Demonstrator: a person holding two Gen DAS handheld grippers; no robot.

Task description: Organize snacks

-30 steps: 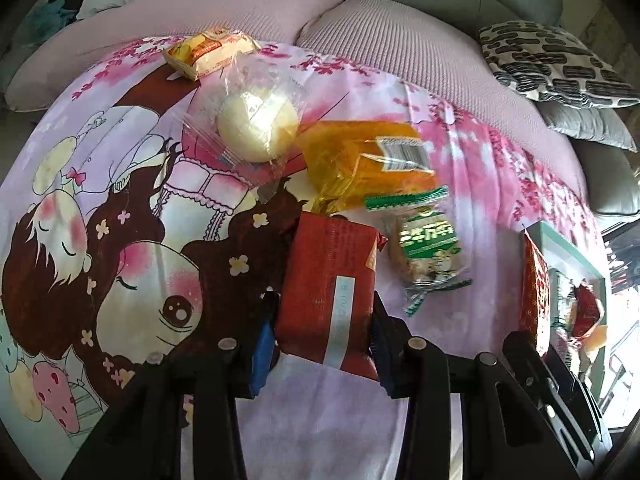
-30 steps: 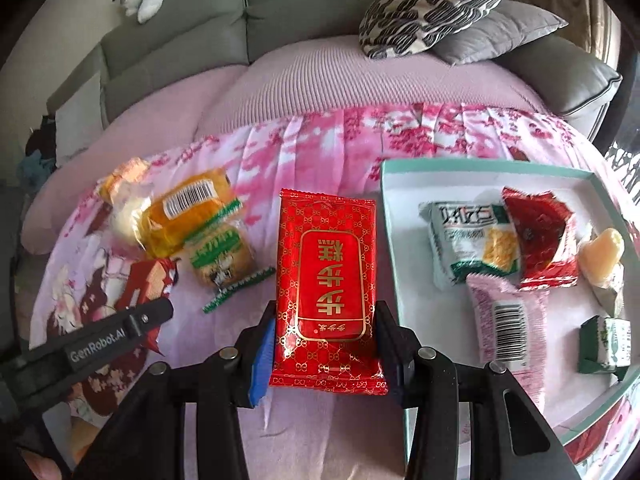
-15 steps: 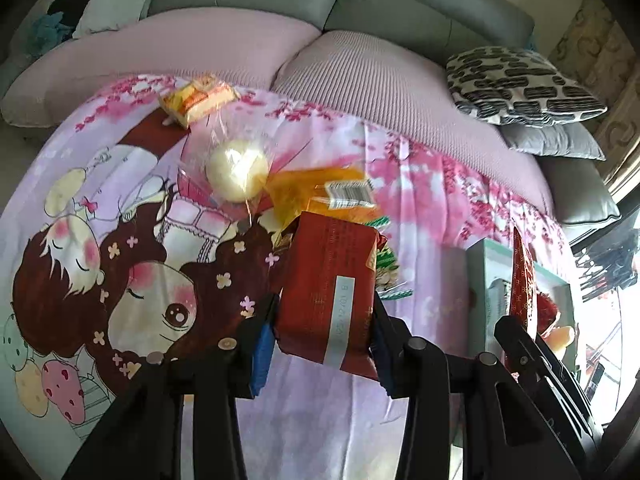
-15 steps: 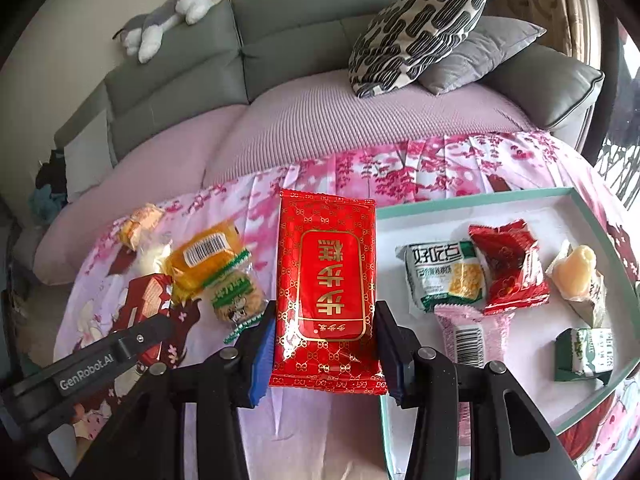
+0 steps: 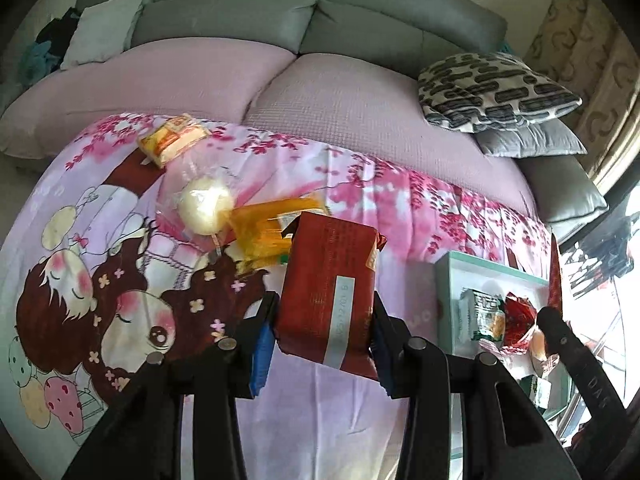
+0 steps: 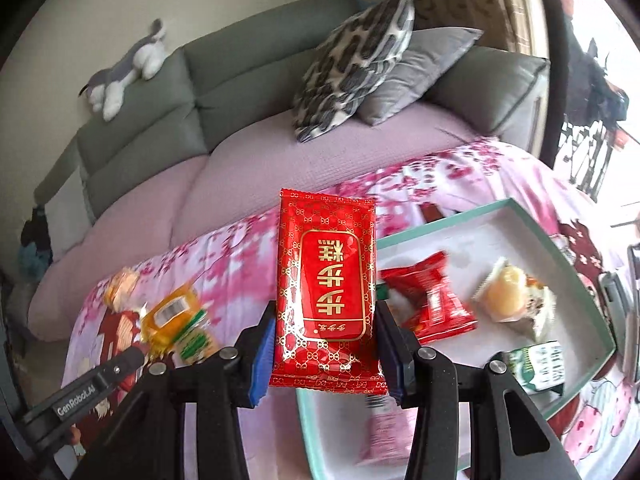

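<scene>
My left gripper (image 5: pixel 322 344) is shut on a dark red snack pack (image 5: pixel 328 292) with a silver stripe, lifted above the cartoon-print pink cloth (image 5: pixel 120 280). My right gripper (image 6: pixel 326 354) is shut on a bright red pack with gold characters (image 6: pixel 326 280), raised over the near-left corner of the teal-rimmed tray (image 6: pixel 456 216). Inside the tray lie a red wrapped snack (image 6: pixel 430 300), a pale yellow pastry (image 6: pixel 506 294), a green-and-white packet (image 6: pixel 540 366) and a pink packet (image 6: pixel 384 432). On the cloth remain a round white bun in clear wrap (image 5: pixel 206 204), a yellow pack (image 5: pixel 264 232) and an orange-and-white pack (image 5: pixel 174 140).
A grey sofa (image 5: pixel 240 12) with lilac seat cushions (image 5: pixel 340 92) runs behind the cloth. A black-and-white patterned pillow (image 6: pixel 352 68) and a grey pillow (image 6: pixel 416 72) lie at its right end. A plush toy (image 6: pixel 124 68) rests on the sofa back.
Both grippers have risen with their packs still held. The right one has swung right over the tray's corner and rolled. The left view now shows more sofa and the tray.
</scene>
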